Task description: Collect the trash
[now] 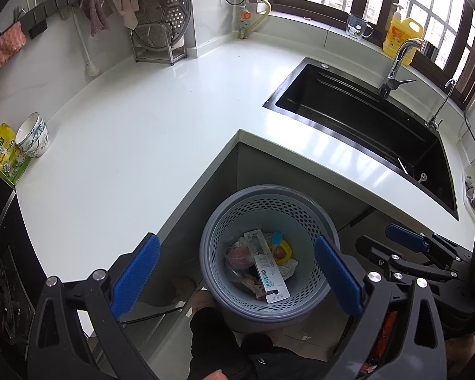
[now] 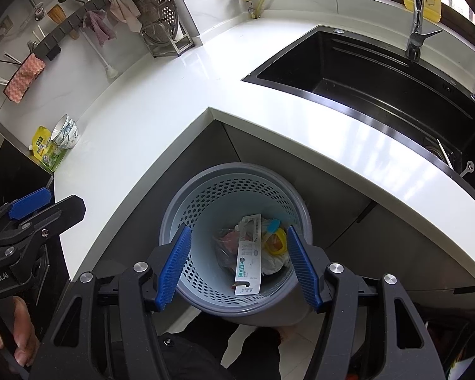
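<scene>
**Both grippers open over a filled wastebasket in a kitchen corner**

A white L-shaped countertop [image 1: 136, 133] wraps around an inner corner, with a black sink [image 1: 364, 117] set into its right run below a barred window. A chrome faucet [image 1: 399, 63] rises behind the sink, beside a yellow detergent jug [image 1: 402, 36]. On the far wall a rail holds cloths [image 2: 120, 9], and a perforated steamer tray [image 1: 163, 9] stands upright in a rack. At the counter's left end, stacked bowls [image 1: 33, 139] lean against a yellow-green pouch [image 1: 8, 155].

On the floor in the corner stands a grey perforated wastebasket [image 1: 266, 202]. The trash lies inside it: a long white carton [image 1: 266, 266] on top, a yellow ring-shaped piece [image 1: 283, 250] and crumpled plastic [image 2: 224, 250] beneath. The lower layers are too jumbled to identify.

The left gripper [image 1: 237, 275] hangs over the basket, fingers spread wide and empty. The right gripper [image 2: 237, 266] hangs over it as well, fingers likewise apart, holding nothing. Its blue pads [image 2: 174, 266] frame the basket's interior.

The left view alone shows the window panes; the right view crops the jug and faces more squarely into the basket. A hand [image 2: 9, 332] appears at the right view's lower left, partly cut off. Dark clothing fills the bottom edge of both views.
</scene>
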Action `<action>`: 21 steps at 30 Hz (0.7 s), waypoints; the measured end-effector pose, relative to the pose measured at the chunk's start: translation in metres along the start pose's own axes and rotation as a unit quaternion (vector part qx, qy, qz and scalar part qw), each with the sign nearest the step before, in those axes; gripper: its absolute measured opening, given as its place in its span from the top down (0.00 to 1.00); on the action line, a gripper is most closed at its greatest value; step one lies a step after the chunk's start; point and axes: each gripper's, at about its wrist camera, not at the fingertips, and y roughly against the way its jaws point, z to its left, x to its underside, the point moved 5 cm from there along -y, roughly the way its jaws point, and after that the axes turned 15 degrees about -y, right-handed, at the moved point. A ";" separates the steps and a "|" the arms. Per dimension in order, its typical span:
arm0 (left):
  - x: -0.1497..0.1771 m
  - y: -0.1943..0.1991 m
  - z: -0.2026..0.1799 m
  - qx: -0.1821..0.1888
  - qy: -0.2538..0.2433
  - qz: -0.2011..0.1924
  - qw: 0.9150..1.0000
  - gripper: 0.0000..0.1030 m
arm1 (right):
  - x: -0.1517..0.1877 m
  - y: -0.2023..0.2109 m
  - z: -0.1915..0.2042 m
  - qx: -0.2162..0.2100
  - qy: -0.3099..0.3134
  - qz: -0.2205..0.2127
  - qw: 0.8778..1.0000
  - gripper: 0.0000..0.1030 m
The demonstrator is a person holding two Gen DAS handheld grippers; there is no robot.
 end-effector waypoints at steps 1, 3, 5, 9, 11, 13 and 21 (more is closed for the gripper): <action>0.000 0.000 0.000 0.001 0.000 0.000 1.000 0.07 | 0.001 0.000 0.001 0.000 0.000 0.000 1.000 0.42; 0.001 0.000 0.001 0.002 0.002 0.000 1.000 0.07 | 0.001 0.000 0.003 -0.001 -0.001 0.000 1.000 0.42; 0.000 0.000 0.002 0.003 0.003 0.000 1.000 0.07 | 0.002 0.000 0.004 -0.001 -0.001 0.000 1.000 0.42; 0.002 -0.001 0.002 0.004 0.003 0.003 1.000 0.06 | 0.002 -0.001 0.004 -0.001 -0.001 0.001 1.000 0.42; 0.002 -0.001 0.003 0.005 0.005 0.002 1.000 0.06 | 0.002 -0.001 0.004 -0.001 -0.001 0.001 1.000 0.42; 0.002 -0.001 0.004 0.004 0.006 0.002 1.000 0.06 | 0.003 -0.001 0.005 -0.001 -0.001 0.002 1.000 0.42; 0.002 -0.003 0.005 0.006 0.009 0.007 1.000 0.06 | 0.003 -0.002 0.006 -0.001 -0.001 0.002 1.000 0.42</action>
